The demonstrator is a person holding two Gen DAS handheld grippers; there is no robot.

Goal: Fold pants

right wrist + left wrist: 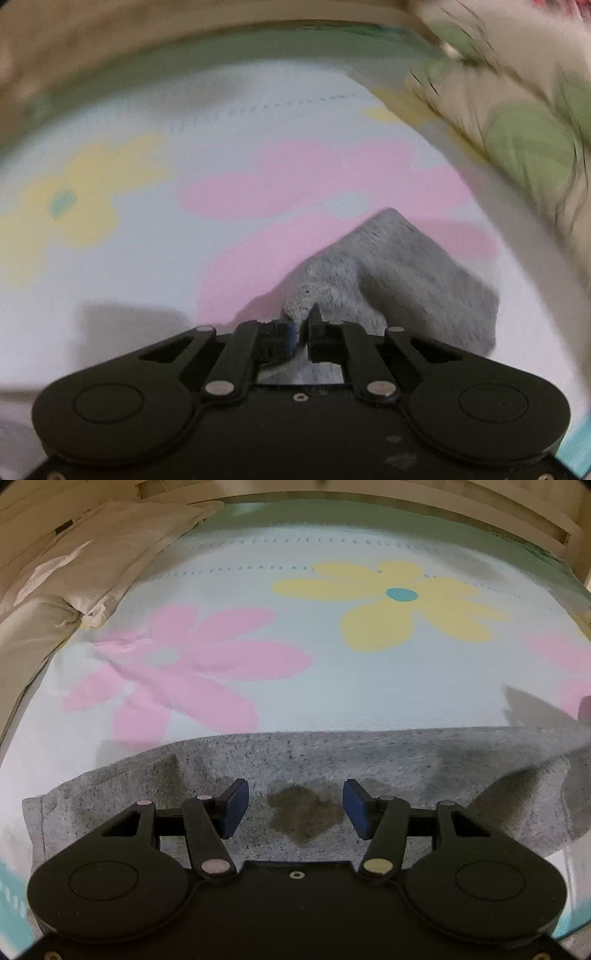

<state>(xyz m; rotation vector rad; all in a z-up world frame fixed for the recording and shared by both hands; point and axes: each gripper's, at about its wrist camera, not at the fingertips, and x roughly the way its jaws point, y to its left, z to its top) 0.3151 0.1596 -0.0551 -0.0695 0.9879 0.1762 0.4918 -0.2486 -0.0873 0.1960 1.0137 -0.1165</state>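
Pants [332, 753] of speckled grey knit lie spread across a bed whose flowered sheet [295, 635] gives them a flat surface to be folded on, their far edge running straight across the left wrist view. The left claw [295, 808] hangs released just above the cloth, its blue pads well apart around nothing. The right claw [301, 328] is clenched on a bunched corner of grey fabric, likely to carry that end over.
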